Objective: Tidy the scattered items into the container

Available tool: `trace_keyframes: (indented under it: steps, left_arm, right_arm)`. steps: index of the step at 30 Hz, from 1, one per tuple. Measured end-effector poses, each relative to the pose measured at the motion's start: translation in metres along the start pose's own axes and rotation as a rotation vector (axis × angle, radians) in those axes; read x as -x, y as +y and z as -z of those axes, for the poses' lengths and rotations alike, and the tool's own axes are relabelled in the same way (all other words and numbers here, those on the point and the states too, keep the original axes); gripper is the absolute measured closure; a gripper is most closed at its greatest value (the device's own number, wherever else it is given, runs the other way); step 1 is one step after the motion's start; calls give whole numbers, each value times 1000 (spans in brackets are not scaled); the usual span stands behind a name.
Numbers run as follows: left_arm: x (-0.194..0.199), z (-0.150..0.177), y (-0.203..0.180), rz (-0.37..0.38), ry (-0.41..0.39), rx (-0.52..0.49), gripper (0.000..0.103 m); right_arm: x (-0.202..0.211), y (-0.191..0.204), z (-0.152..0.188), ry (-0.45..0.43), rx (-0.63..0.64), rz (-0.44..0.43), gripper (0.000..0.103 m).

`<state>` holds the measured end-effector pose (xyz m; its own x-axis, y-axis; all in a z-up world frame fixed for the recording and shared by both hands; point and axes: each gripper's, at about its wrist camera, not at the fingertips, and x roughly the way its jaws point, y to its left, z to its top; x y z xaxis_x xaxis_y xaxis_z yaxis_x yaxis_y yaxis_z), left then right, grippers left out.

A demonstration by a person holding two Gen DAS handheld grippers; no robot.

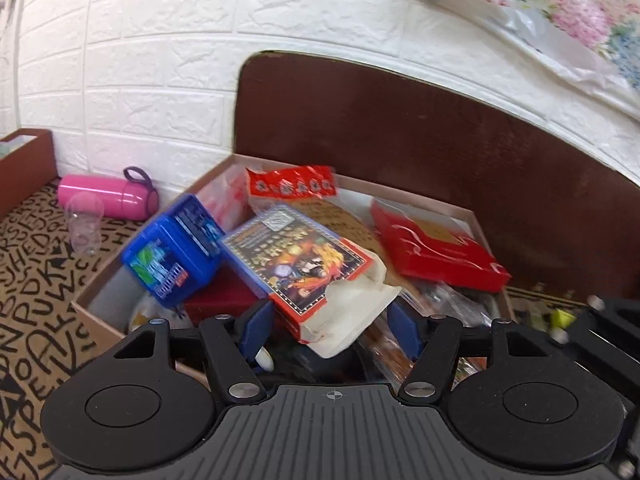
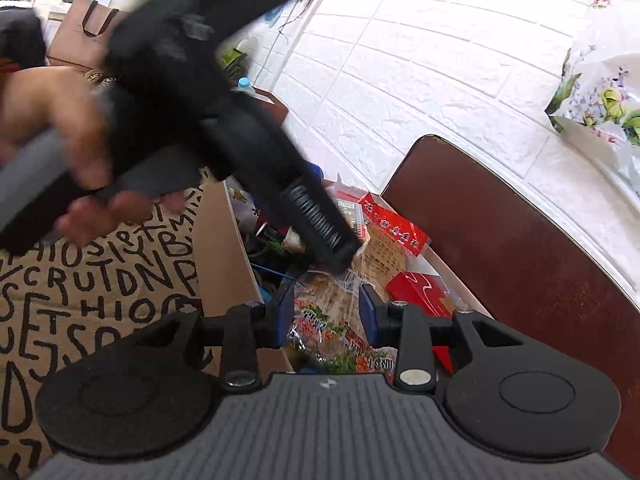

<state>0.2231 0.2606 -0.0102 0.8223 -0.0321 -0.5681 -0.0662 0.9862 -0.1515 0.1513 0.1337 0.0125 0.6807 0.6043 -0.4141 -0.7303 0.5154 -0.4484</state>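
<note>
A cardboard box (image 1: pixel 100 286) stands against a brown board and is full of items. My left gripper (image 1: pixel 332 322) hovers over it, open, its blue pads either side of a colourful card box (image 1: pixel 296 256) with a torn white end; the pads do not press it. A blue pack (image 1: pixel 176 244), a red flat box (image 1: pixel 436 248) and a red-topped snack bag (image 1: pixel 292 186) lie in the box. My right gripper (image 2: pixel 326 314) is over the same box (image 2: pixel 222 248), its jaws around a clear snack bag (image 2: pixel 336 320). The left gripper's body (image 2: pixel 224 120) crosses the right wrist view.
A pink bottle (image 1: pixel 104 196) and a clear glass (image 1: pixel 84 224) lie on the lettered tablecloth (image 1: pixel 36 320) left of the box. A brown tray (image 1: pixel 24 160) sits at far left. A white brick wall and floral cloth (image 1: pixel 560 12) are behind.
</note>
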Motion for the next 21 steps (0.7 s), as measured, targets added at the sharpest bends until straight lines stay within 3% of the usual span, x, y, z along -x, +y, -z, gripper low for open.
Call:
trace_keyframes:
  steps: [5, 12, 15, 21]
  left_arm:
    - [-30, -19, 16, -51, 3, 45, 27]
    - [-36, -24, 26, -24, -33, 190, 10]
    - [-14, -16, 13, 21, -33, 141, 0]
    - [40, 13, -23, 81, 10, 50, 0]
  right_arm:
    - [-14, -13, 12, 1, -16, 3, 53]
    - [-10, -28, 36, -5, -39, 22, 37]
    - [-4, -32, 41, 3, -53, 29, 34]
    - [32, -35, 63, 16, -110, 58, 25]
